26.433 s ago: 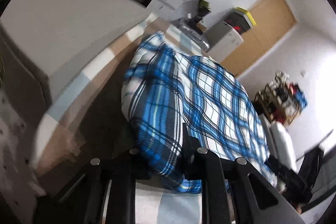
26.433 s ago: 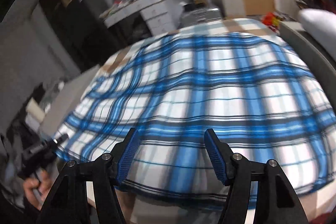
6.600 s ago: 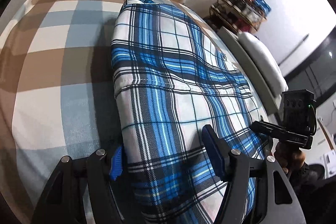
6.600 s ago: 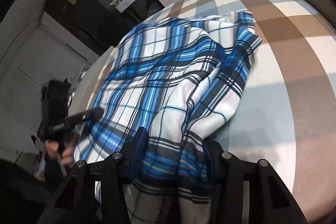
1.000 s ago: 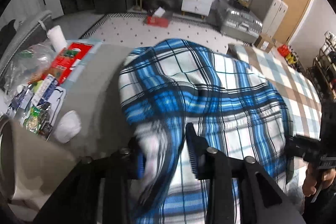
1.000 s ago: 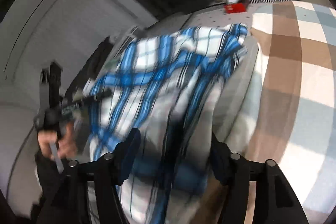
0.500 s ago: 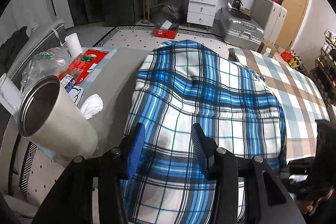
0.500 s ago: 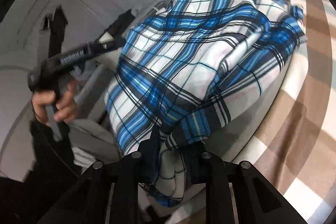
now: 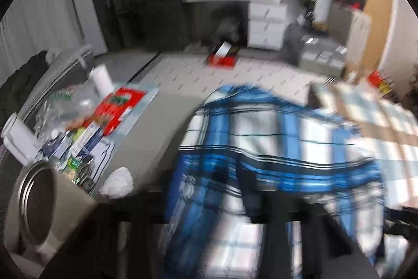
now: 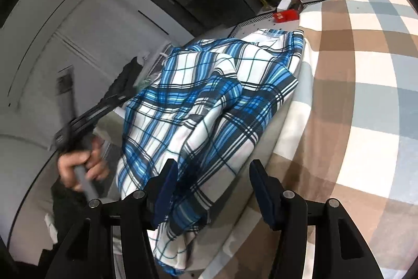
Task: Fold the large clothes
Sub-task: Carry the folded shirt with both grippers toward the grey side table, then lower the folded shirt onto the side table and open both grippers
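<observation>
Your left tongs (image 9: 230, 200) are blurred in their own view, yet the dark jaws read as drawn nearly together, having just been closing, with a fold of the blue plaid shirt (image 9: 274, 148) pinched between them. From the right wrist view, your left hand (image 10: 78, 164) grips the handle at the far left, and the tongs reach to the shirt's left edge. The shirt is bundled in loose folds over the grey edge of the bed (image 10: 274, 143), at the corner nearest the floor, part of it hanging down the side. To the left of the shirt in the left wrist view, a steel tumbler (image 9: 44, 203) lies tilted at the lower left, beside a crumpled white tissue (image 9: 117, 182) and a clutter of packets with a red box (image 9: 117, 103). Further right, your right tongs (image 10: 213, 190) stand apart, having just been opening; the blue pad of the left finger (image 10: 167, 187) lies against the hanging cloth, the right finger is clear of it over the bed's edge, so nothing is clamped. At the far right, the brown, white and blue checked bedspread (image 10: 365, 96) covers the bed.
</observation>
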`<state>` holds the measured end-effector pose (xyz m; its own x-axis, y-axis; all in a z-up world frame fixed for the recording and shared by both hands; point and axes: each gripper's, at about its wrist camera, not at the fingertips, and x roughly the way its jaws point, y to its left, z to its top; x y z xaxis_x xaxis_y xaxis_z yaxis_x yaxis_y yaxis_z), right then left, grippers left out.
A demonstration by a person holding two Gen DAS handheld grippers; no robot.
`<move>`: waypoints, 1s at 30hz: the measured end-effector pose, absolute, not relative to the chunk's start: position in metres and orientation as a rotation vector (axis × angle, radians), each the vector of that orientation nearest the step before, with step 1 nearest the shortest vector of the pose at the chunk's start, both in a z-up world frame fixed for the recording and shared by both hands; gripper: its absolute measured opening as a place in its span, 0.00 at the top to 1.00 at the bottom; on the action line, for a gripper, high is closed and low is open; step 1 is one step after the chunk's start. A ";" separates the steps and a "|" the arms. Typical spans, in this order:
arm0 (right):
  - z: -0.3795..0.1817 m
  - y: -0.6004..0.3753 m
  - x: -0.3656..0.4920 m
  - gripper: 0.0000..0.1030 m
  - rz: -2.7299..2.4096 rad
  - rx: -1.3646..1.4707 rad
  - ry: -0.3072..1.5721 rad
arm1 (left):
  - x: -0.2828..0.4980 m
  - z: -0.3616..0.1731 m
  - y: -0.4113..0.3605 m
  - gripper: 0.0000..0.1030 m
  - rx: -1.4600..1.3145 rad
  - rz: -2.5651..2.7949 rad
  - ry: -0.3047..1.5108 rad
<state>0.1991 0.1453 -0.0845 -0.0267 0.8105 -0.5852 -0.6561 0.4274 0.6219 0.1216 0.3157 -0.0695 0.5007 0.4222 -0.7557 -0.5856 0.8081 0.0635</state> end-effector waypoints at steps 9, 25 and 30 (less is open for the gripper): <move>-0.088 0.127 0.205 0.44 1.137 0.176 1.063 | 0.113 -0.091 0.316 0.90 -0.277 0.648 0.875; -0.109 0.166 0.257 0.95 1.086 0.233 1.078 | 0.075 -0.086 0.157 0.90 -0.180 0.215 0.877; -0.098 0.142 0.239 0.55 1.096 0.247 1.038 | 0.048 -0.096 0.130 0.55 -0.147 0.161 0.859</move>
<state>0.2391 0.1424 -0.0982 0.0664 0.8207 -0.5675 -0.6107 0.4832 0.6274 0.0477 0.1298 -0.0961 0.6425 0.0816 -0.7619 -0.1997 0.9778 -0.0637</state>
